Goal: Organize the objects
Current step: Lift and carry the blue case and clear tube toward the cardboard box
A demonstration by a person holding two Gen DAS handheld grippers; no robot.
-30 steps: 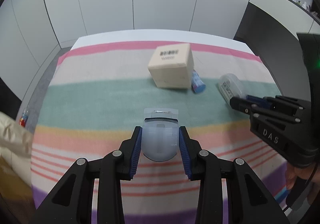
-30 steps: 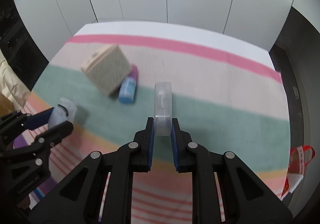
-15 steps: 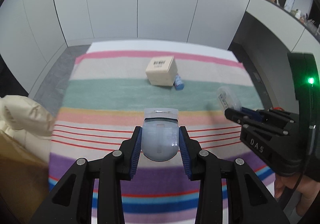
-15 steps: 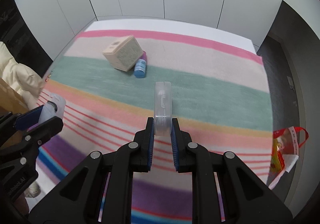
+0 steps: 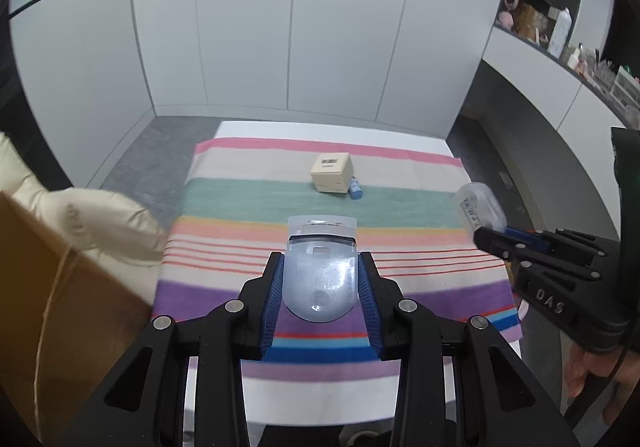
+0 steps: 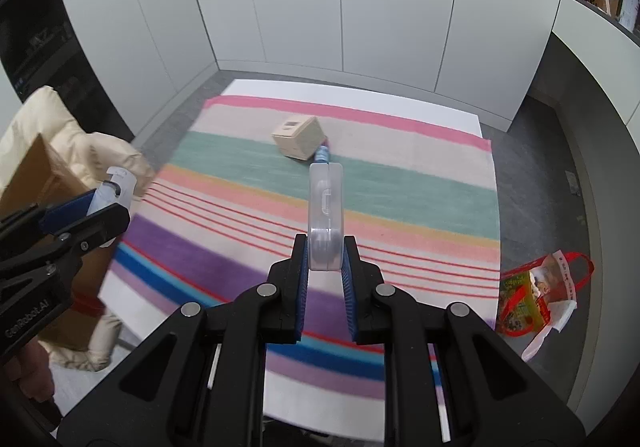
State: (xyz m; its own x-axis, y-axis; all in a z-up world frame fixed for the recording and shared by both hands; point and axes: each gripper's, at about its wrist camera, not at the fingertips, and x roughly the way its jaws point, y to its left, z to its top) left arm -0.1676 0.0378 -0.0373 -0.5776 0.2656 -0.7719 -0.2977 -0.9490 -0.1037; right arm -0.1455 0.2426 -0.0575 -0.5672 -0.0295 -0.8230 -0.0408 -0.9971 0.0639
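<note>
Left gripper [image 5: 320, 279] pinches a clear flat case [image 5: 320, 271] by its side edges, broad face toward the camera, long axis running forward along the fingers, squared end sticking out past the tips. Right gripper [image 6: 325, 253] clamps a second clear case [image 6: 326, 215] across its thin faces, so it sits edge-on, long axis also forward, latch edge up. Both are held above the striped cloth [image 6: 400, 183]. Far on the cloth: beige box [image 5: 332, 172], lying blue bottle [image 5: 355, 190] touching its right side.
</note>
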